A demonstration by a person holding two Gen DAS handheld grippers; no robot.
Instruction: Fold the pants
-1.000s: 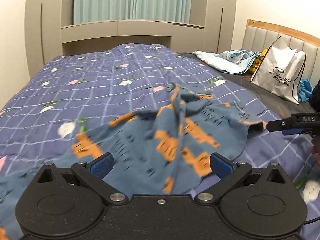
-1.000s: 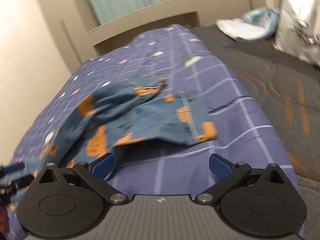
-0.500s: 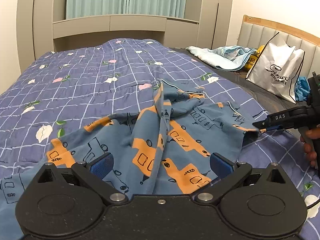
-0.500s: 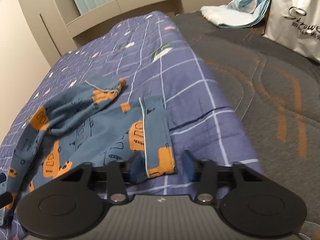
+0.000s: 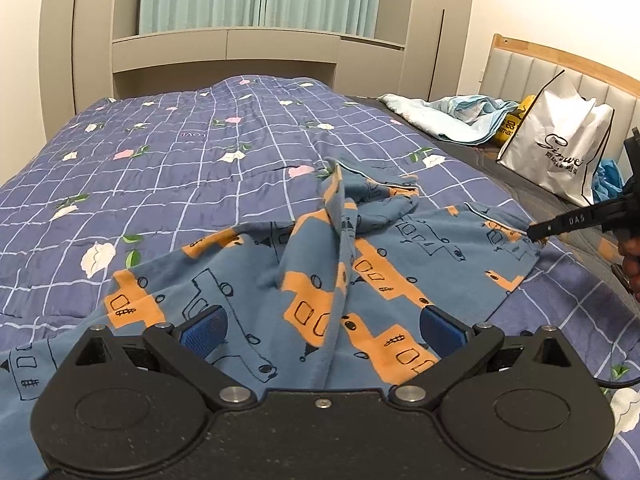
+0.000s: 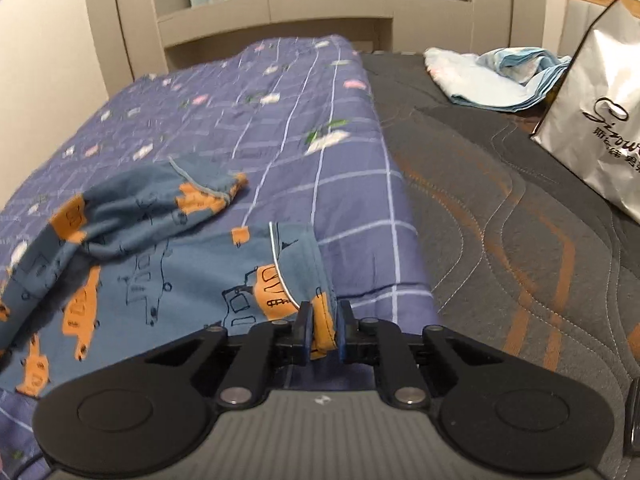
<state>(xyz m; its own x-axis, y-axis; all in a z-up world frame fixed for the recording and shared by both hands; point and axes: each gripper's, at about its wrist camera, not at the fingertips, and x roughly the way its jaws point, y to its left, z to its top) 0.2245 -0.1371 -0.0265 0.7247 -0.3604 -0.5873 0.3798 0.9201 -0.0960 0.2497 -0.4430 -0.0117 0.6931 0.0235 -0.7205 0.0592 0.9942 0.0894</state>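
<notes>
Blue pants (image 5: 320,276) with orange truck prints lie crumpled on the purple checked quilt (image 5: 180,168). In the left wrist view my left gripper (image 5: 324,330) hovers low over the near part of the cloth, open, its blue pads wide apart with nothing pinched. My right gripper (image 5: 536,233) reaches in from the right edge to the pants' far right corner. In the right wrist view that gripper (image 6: 322,334) has its jaws closing on the piped hem corner of the pants (image 6: 296,280), and the pads press on the cloth.
A white paper bag (image 5: 560,156) stands at the right by the padded headboard (image 5: 520,64). Light blue bedding (image 5: 452,116) is heaped behind it. Bare dark grey mattress (image 6: 500,220) runs along the quilt's right edge. A hand (image 5: 632,256) holds the right gripper.
The right gripper's jaws went from wide apart to pinched on the pants' hem corner. The pants have settled and spread flatter to the right. The left gripper has stayed open over the cloth.
</notes>
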